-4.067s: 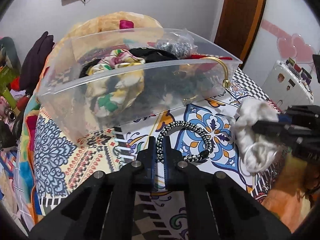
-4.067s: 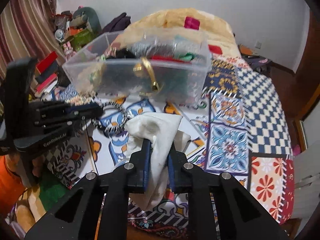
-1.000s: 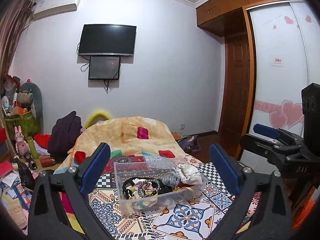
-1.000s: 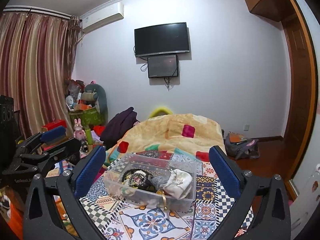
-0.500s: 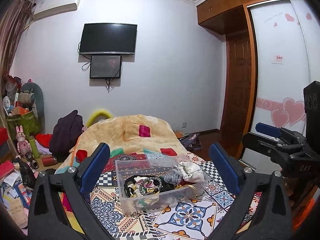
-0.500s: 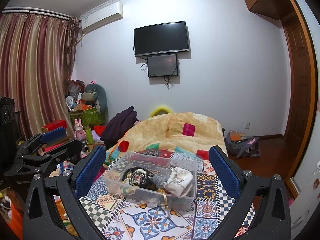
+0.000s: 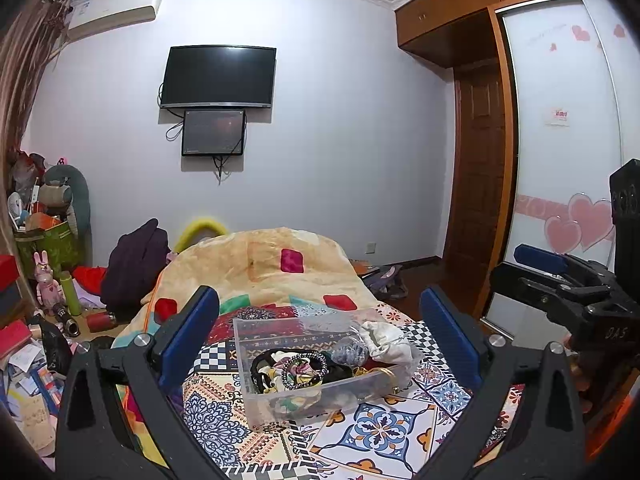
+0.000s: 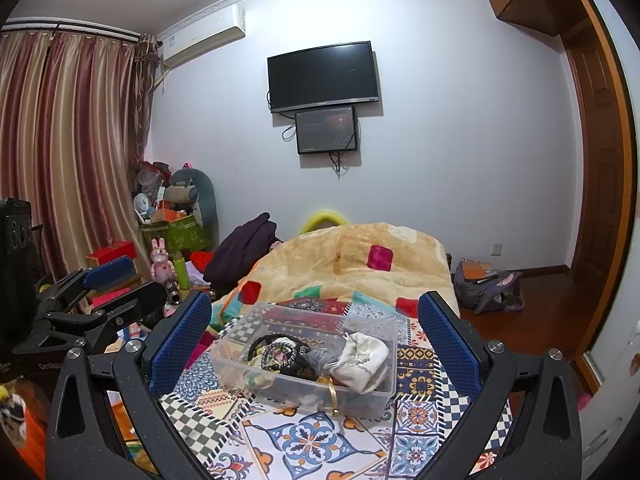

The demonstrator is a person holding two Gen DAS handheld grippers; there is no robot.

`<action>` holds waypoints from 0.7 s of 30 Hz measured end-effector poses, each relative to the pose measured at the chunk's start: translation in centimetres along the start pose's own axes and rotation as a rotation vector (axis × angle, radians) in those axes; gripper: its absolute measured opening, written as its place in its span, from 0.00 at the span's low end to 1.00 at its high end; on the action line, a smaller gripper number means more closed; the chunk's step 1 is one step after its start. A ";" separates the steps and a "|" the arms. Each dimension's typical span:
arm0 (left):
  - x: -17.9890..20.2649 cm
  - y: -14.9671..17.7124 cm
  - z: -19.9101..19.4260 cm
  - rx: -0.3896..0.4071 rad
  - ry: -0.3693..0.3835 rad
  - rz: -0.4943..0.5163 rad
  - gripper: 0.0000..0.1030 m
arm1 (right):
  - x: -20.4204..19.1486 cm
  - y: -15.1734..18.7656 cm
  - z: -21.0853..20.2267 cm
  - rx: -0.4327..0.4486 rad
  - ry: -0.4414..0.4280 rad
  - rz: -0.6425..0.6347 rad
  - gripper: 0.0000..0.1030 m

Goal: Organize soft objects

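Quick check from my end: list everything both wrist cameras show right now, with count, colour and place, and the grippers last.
clear bin: 1, transparent plastic, on the patterned bedspread
white pouch: 1, cream, in the bin's right part
speckled hair tie: 1, black and white, on top of the bin's contents
floral scrunchie: 1, yellow-green print, in the bin
gold bangle: 1, gold, against the bin's front wall
bedspread: 1, multicolour tile print, on the bed
blanket: 1, tan with coloured squares, far end of the bed
television: 1, black, on the wall
small screen: 1, dark, under the television
left gripper: 1, black with blue pads, jaws wide open, empty
right gripper: 1, same colours, jaws wide open, empty
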State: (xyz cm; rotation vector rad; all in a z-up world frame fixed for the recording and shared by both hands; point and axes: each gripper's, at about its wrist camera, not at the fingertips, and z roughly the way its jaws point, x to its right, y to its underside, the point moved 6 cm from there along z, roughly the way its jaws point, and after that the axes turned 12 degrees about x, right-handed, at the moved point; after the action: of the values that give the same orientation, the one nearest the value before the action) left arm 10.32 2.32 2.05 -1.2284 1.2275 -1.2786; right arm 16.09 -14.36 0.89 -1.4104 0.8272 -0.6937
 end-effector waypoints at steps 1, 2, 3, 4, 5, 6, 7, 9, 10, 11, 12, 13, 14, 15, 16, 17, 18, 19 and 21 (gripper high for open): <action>0.0 0.0 0.0 0.000 0.000 0.000 0.99 | 0.0 0.1 0.0 0.000 -0.001 0.001 1.00; 0.0 0.0 0.0 0.000 -0.001 0.001 0.99 | -0.1 0.0 0.0 0.000 -0.001 0.001 1.00; 0.0 0.0 0.0 0.000 -0.001 0.002 0.99 | -0.1 0.0 0.0 0.000 -0.001 0.001 1.00; 0.0 0.1 0.0 -0.001 -0.001 0.002 0.99 | -0.1 0.0 0.0 0.000 -0.001 0.001 1.00; 0.0 0.1 0.0 -0.001 -0.001 0.002 0.99 | -0.1 0.0 0.0 0.000 -0.002 0.001 1.00; 0.0 0.1 0.0 -0.001 -0.001 0.001 0.99 | -0.1 0.0 0.0 0.000 -0.002 0.001 1.00; 0.0 0.1 0.0 -0.001 -0.001 0.002 0.99 | -0.1 0.0 0.0 0.000 -0.003 0.002 1.00; 0.0 0.0 0.0 0.000 -0.001 0.002 0.99 | -0.2 0.0 -0.1 0.000 -0.004 0.002 1.00; 0.0 0.0 0.0 0.000 -0.001 0.003 0.99 | -0.2 0.0 -0.1 0.001 -0.004 0.002 1.00; 0.0 0.1 0.0 0.001 -0.001 0.003 0.99 | -0.2 0.0 -0.1 0.001 -0.004 0.003 1.00; 0.0 0.1 0.0 0.001 0.000 0.003 0.99 | -0.3 0.0 -0.1 0.000 -0.005 0.003 1.00; 0.0 0.1 -0.1 0.001 0.000 0.004 0.99 | -0.3 0.0 -0.2 0.000 -0.006 0.004 1.00; 0.0 0.1 0.0 0.001 -0.001 0.004 0.99 | -0.3 0.0 -0.2 0.000 -0.008 0.005 1.00; 0.0 0.1 0.0 0.001 -0.001 0.004 0.99 | -0.4 0.0 -0.2 -0.001 -0.010 0.006 1.00; 0.0 0.1 0.0 0.001 -0.002 0.004 0.99 | -0.4 0.0 -0.1 -0.001 -0.011 0.007 1.00; 0.0 0.1 -0.1 0.001 -0.001 0.004 0.99 | -0.5 -0.1 -0.1 -0.001 -0.012 0.008 1.00; 0.0 0.1 0.0 0.001 0.000 0.003 0.99 | -0.5 -0.1 -0.1 -0.001 -0.012 0.008 1.00; 0.0 0.1 0.0 0.001 -0.001 0.003 0.99 | -0.5 -0.1 -0.1 -0.001 -0.012 0.009 1.00; 0.0 0.1 0.0 0.001 0.000 0.003 0.99 | -0.5 -0.1 -0.1 -0.001 -0.012 0.009 1.00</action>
State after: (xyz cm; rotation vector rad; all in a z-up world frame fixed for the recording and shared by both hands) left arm 10.30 2.28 1.99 -1.2253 1.2274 -1.2767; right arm 15.76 -14.04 1.00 -1.4101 0.8243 -0.6775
